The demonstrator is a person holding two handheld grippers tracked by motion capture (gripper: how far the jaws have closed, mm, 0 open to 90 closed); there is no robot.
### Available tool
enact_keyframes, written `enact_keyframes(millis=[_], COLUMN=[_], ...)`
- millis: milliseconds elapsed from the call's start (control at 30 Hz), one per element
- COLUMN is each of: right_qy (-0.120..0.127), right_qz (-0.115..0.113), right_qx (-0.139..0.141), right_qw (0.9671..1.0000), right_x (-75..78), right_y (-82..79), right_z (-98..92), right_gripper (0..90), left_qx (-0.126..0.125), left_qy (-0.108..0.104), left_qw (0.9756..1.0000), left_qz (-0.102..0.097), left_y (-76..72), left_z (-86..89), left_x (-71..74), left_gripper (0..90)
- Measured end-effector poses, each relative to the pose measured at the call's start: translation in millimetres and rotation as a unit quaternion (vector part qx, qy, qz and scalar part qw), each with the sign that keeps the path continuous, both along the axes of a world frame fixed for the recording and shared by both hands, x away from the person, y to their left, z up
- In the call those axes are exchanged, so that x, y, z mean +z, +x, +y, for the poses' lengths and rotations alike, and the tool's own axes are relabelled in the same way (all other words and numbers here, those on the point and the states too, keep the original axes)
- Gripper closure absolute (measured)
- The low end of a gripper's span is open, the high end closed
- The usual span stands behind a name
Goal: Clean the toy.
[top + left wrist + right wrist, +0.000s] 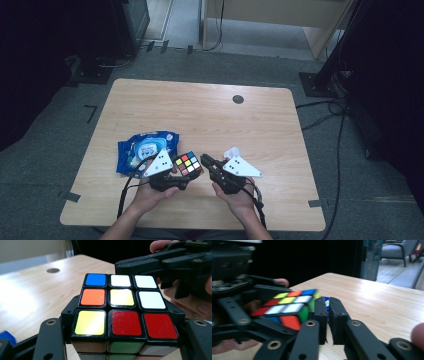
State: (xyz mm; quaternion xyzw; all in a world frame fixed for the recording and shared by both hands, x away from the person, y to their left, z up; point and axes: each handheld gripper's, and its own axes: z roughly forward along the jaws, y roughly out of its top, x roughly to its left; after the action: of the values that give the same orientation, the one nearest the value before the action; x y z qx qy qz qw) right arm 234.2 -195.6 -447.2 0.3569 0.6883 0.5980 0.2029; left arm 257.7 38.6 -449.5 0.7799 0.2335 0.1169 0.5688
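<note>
Gripping cube (122, 312); left hand-held gripper (176, 176) clamped

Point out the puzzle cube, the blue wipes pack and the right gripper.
puzzle cube (122, 297): left gripper view, on the yellow centre tile of its top face.
blue wipes pack (142, 148): high view, on its pale label.
right gripper (328, 315): right gripper view, midway between its two nearly closed jaws beside the cube.
</note>
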Motion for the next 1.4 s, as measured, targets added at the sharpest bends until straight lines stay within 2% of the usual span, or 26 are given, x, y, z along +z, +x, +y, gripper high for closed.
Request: enact_keyframes(millis=[100, 167, 200, 233, 267, 300, 333, 367, 400, 467, 567, 633, 700, 767, 900, 967, 1033, 1067, 1133, 1167, 1200, 1300, 1400], right_qy=[0.008, -0.016, -0.048, -0.093, -0.115, -0.138, -0.16, -0.175, -0.178, -0.173, -0.185, -0.18, -0.17, -0.177, -0.179, -0.19, -0.177, -0.163, -0.131, -0.12, -0.109, -0.088, -0.063], right_qz=[0.009, 0.022, 0.023, 0.04, 0.054, 0.078, 0.102, 0.114, 0.123, 0.146, 0.155, 0.173, 0.185, 0.18, 0.176, 0.172, 0.168, 0.162, 0.137, 0.126, 0.104, 0.068, 0.038], right_qx=[-0.028, -0.077, -0.102, -0.126, -0.13, -0.124, -0.118, -0.117, -0.113, -0.089, -0.086, -0.095, -0.097, -0.097, -0.098, -0.1, -0.095, -0.091, -0.081, -0.075, -0.065, -0.046, -0.016], right_qw=[0.9995, 0.9967, 0.9933, 0.9869, 0.9833, 0.9796, 0.9746, 0.9709, 0.9698, 0.9701, 0.9665, 0.9637, 0.9631, 0.9626, 0.9629, 0.9615, 0.9652, 0.9689, 0.9785, 0.9819, 0.9865, 0.9927, 0.9972], right_x=[1.4, -1.2, -5.1, -12.1, -17.3, -24.6, -32.8, -37.9, -41.0, -46.6, -54.3, -62.4, -68.2, -71.1, -72.0, -70.9, -66.7, -62.1, -47.0, -40.9, -30.6, -9.2, 11.4], right_y=[5.5, 11.4, 15.2, 20.6, 24.1, 28.1, 31.1, 32.4, 33.2, 35.5, 39.7, 43.4, 44.6, 44.3, 42.4, 42.1, 40.9, 39.7, 35.0, 32.7, 28.5, 18.3, 6.7], right_z=[-14.8, -27.0, -33.3, -40.5, -45.0, -50.1, -55.0, -58.5, -60.6, -64.7, -68.8, -74.5, -79.1, -78.6, -72.5, -69.2, -67.1, -66.4, -63.2, -61.4, -58.0, -48.5, -37.1], right_gripper=[76.7, 70.5, 68.4, 65.6, 62.7, 60.4, 58.3, 57.5, 56.3, 52.8, 51.7, 52.9, 57.9, 64.7, 87.9, 89.6, 90.0, 90.0, 90.0, 90.0, 90.0, 90.0, 90.0], left_qx=[0.01, 0.014, 0.02, 0.024, 0.027, 0.028, 0.029, 0.03, 0.031, 0.028, 0.025, 0.023, 0.021, 0.02, 0.017, 0.016, 0.016, 0.016, 0.016, 0.016, 0.016, 0.014, 0.009], left_qy=[0.0, 0.001, 0.004, 0.006, 0.009, 0.011, 0.012, 0.012, 0.014, 0.016, 0.02, 0.023, 0.025, 0.026, 0.03, 0.033, 0.035, 0.035, 0.036, 0.036, 0.037, 0.043, 0.055], left_qw=[0.9999, 0.9999, 0.9998, 0.9997, 0.9996, 0.9995, 0.9995, 0.9995, 0.9994, 0.9995, 0.9994, 0.9994, 0.9994, 0.9994, 0.9994, 0.9993, 0.9992, 0.9992, 0.9992, 0.9991, 0.9991, 0.9989, 0.9984], left_qz=[-0.008, -0.005, -0.007, -0.007, -0.006, -0.005, -0.002, -0.001, 0.001, 0.005, 0.008, 0.01, 0.011, 0.01, 0.01, 0.01, 0.01, 0.009, 0.009, 0.01, 0.011, 0.01, 0.004], left_y=[0.5, 1.7, 2.5, 2.9, 3.6, 4.6, 5.4, 5.9, 6.8, 7.8, 8.6, 8.9, 8.8, 8.8, 8.6, 8.3, 8.2, 8.3, 8.6, 8.7, 8.7, 8.1, 5.9], left_z=[3.8, 5.5, 6.6, 6.9, 7.4, 8.2, 9.0, 9.2, 9.7, 10.2, 9.7, 9.2, 8.8, 8.3, 6.1, 5.3, 5.0, 4.9, 4.7, 4.1, 3.7, 0.6, -4.2], left_x=[1.1, 1.0, 0.7, 0.3, 0.0, -0.5, -0.8, -1.2, -1.6, -2.2, -3.7, -4.4, -4.9, -5.2, -6.3, -6.6, -6.9, -7.1, -7.6, -8.1, -8.5, -10.1, -11.6], left_gripper=[34.2, 34.2, 34.2, 34.2, 34.2, 34.2, 34.2, 34.2, 34.2, 34.2, 34.2, 34.2, 34.2, 34.2, 34.2, 34.2, 34.2, 34.2, 34.2, 34.2, 34.2, 34.2, 34.2])
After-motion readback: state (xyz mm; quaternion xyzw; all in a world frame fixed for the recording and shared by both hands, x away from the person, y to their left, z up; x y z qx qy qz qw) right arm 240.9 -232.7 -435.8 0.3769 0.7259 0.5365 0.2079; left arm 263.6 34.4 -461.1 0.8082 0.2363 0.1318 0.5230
